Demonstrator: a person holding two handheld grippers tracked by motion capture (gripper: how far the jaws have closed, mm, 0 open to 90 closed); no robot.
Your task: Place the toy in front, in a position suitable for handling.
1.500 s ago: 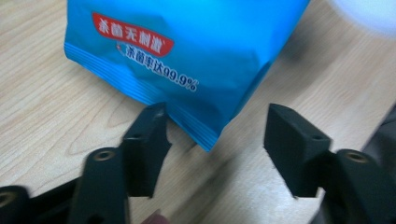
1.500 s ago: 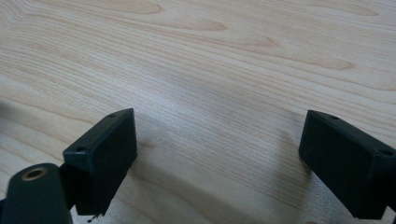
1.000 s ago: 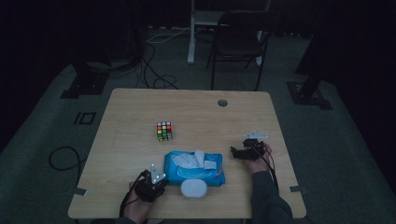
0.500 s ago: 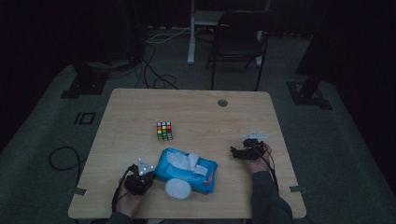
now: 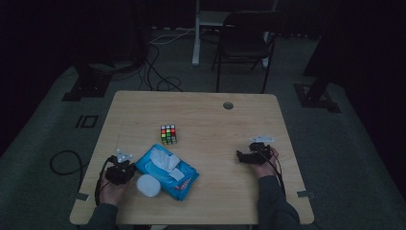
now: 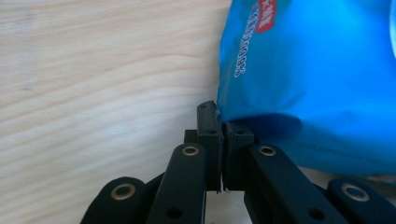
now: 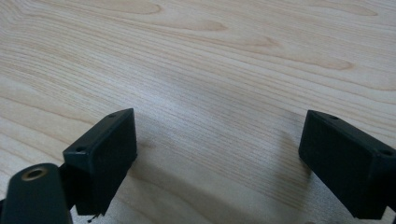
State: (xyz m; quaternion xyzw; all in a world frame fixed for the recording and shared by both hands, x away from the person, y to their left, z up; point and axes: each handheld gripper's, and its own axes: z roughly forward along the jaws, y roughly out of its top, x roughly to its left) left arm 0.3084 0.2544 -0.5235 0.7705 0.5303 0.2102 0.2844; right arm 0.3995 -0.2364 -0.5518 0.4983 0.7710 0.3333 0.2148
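From up high, my left fingers [image 5: 130, 171] are at the near left part of the table [image 5: 215, 110]. They are shut tight on the edge of the blue pack of wipes [image 5: 184, 184]. The pack lies flat on the table and stretches away from my left fingers, toward the middle. A white wipe sticks out of its top. A white round thing [image 5: 148, 185] sits just beside my left fingers, on the near side, and it touches the pack. A little cube [image 5: 168, 134] with many colors is farther out past my left fingers, close to the far corner of the pack but not touching it. My right fingers [image 5: 241, 157] are well apart from the pack, over on the right side of the table. They point toward the middle and hold nothing. My right hand [image 5: 265, 160] rests on the wood. A dark chair [image 5: 244, 43] stands on the floor beyond the table.

From my left hand, my left fingers [image 6: 208, 135] are pressed together. The thin edge of the blue pack of wipes [image 6: 308, 79] is pinched at their tips. The rest of the pack puffs up in front of them and off to one side. On the other side I see bare table [image 6: 93, 84].

From my right hand, my right fingers [image 7: 105, 154] are wide apart. Nothing is between them. There is just table [image 7: 210, 60] under them and in front of them, and their shadow falls on the wood.
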